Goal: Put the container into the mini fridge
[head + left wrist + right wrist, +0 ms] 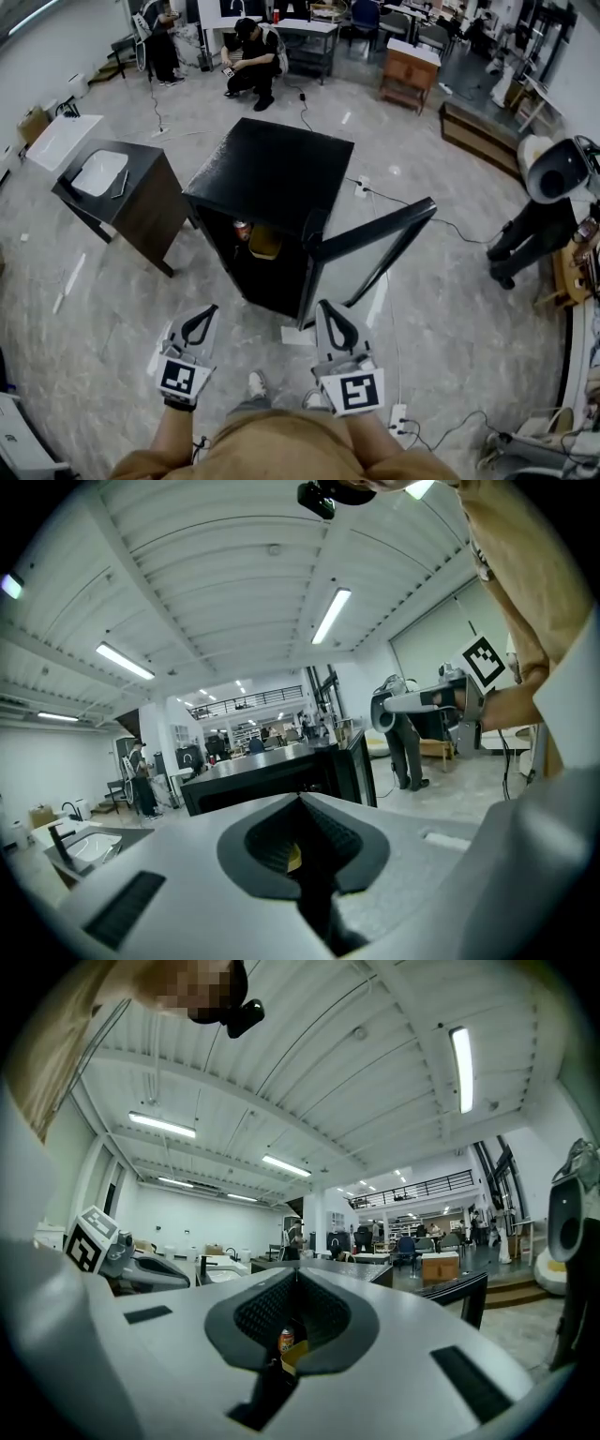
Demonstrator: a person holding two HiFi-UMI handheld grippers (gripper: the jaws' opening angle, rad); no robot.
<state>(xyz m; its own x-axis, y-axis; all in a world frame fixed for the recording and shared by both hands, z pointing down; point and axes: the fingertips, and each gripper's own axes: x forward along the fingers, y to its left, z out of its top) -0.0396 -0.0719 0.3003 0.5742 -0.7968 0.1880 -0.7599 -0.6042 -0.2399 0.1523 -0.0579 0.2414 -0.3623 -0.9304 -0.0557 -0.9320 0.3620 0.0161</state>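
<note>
- We held the left tongs (204, 314) and the right tongs (325, 309) low and close to the body, well apart from the mini fridge (267, 169). The fridge stood on the floor with its door (370, 246) swung wide open.
- Both gripper views showed the jaws pressed together with nothing clamped. The left tongs (302, 803) and the right tongs (296, 1277) were empty.
- The container (265, 244), a yellowish tub, sat inside the fridge on an upper shelf, near the shelf's front edge. A red can (242, 230) stood just beside it, on the side away from the door's hinge.
- The right gripper view caught the same container (292, 1354) and can (286, 1339) far off, through the hollow behind the shut jaws.
- We judged the placing step done and the hands drawn clear.
- If anything remained, it was shutting the door. That called for one pair of tongs to reach the door's free edge and push it round without jolting the shelf.
- We could read no writing. The can's label was too small, and the cubes on the tongs bore only square black-and-white markers.
</note>
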